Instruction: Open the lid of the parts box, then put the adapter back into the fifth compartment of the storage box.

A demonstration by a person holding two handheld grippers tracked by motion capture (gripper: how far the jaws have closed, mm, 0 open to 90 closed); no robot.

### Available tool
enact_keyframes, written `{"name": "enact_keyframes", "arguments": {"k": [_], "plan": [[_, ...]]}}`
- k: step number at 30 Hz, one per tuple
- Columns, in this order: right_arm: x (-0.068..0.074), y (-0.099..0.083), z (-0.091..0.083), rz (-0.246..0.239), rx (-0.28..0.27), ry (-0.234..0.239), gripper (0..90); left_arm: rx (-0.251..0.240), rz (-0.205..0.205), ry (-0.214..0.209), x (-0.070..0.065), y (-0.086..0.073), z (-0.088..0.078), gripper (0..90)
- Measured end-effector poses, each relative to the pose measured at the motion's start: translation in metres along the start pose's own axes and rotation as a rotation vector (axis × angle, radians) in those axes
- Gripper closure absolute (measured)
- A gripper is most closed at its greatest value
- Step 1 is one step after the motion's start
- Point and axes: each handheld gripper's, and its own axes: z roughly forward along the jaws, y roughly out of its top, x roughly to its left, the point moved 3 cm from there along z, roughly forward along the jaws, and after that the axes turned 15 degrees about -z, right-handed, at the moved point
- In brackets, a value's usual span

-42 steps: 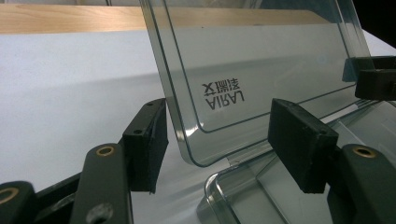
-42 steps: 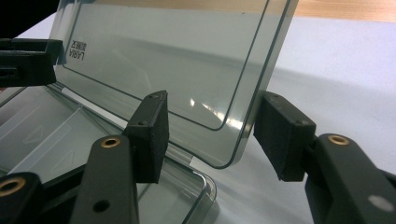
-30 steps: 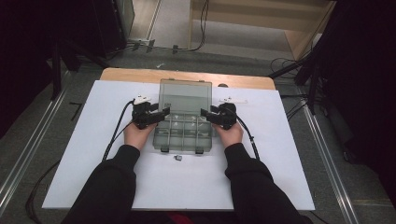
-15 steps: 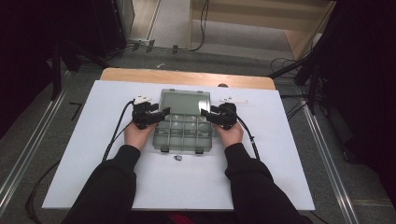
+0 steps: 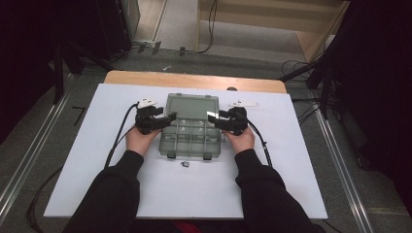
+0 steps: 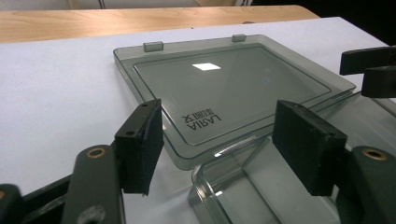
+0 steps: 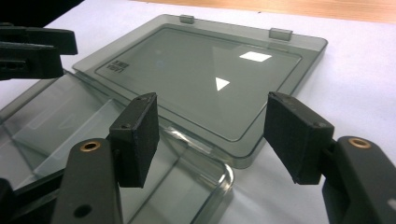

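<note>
Clear box lying open between the fingers

Both sets of fingers, left [image 5: 164,119] and right [image 5: 217,120], have just opened wide, holding nothing. The box [image 5: 191,138] looks light, stiff and slippery; pinch its lid [image 6: 233,88] by the thin edge.

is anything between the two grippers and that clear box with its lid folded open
Nothing visible. The left gripper and right gripper sit at opposite sides of the compartment box, jaws open, nothing between the pads. The lid lies flat on the table behind it. A small dark piece lies in front, out of the way.
</note>
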Motion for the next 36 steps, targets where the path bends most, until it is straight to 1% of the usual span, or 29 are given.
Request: {"name": "enact_keyframes", "arguments": {"k": [3,7,8,10,12,15,18,22,23,26,28,30,32,34,36], "plan": [[0.003,0.001,-0.002,-0.018,0.004,0.005,34.5,0.005,0.007,0.000,-0.001,0.001,-0.003,33.8],[0.008,0.004,-0.007,-0.027,0.010,0.023,34.5,0.007,0.014,-0.010,-0.004,0.002,-0.008,33.8],[0.009,0.005,-0.009,-0.034,0.014,0.029,34.5,0.011,0.017,-0.017,-0.006,0.002,-0.009,33.8],[0.012,0.006,-0.012,-0.052,0.021,0.027,34.5,0.019,0.024,-0.027,-0.008,0.002,-0.012,33.7],[0.014,0.007,-0.015,-0.057,0.024,0.043,34.5,0.025,0.026,-0.037,-0.010,0.003,-0.014,33.5],[0.018,0.007,-0.021,-0.061,0.020,0.053,34.5,0.029,0.032,-0.048,-0.014,0.004,-0.018,33.5],[0.021,0.009,-0.027,-0.064,0.015,0.070,34.5,0.039,0.035,-0.069,-0.018,0.005,-0.023,33.5],[0.028,0.011,-0.033,-0.075,0.012,0.102,34.5,0.066,0.056,-0.086,-0.023,0.004,-0.030,33.5],[0.031,0.011,-0.035,-0.083,0.013,0.110,34.5,0.077,0.055,-0.093,-0.025,0.003,-0.031,33.5],[0.038,0.010,-0.039,-0.103,0.015,0.125,34.5,0.099,0.070,-0.107,-0.029,0.001,-0.034,33.5],[0.042,0.010,-0.042,-0.113,0.013,0.138,34.5,0.112,0.085,-0.125,-0.032,0.000,-0.037,33.6],[0.046,0.009,-0.045,-0.123,0.019,0.158,34.5,0.119,0.102,-0.134,-0.036,-0.001,-0.039,33.5],[0.052,0.010,-0.048,-0.156,0.027,0.164,34.5,0.109,0.126,-0.138,-0.038,-0.003,-0.042,33.6],[0.057,0.010,-0.051,-0.176,0.028,0.176,34.5,0.119,0.120,-0.156,-0.041,-0.004,-0.045,33.5],[0.061,0.009,-0.053,-0.181,0.029,0.192,34.5,0.120,0.121,-0.165,-0.042,-0.005,-0.047,33.5]]}}
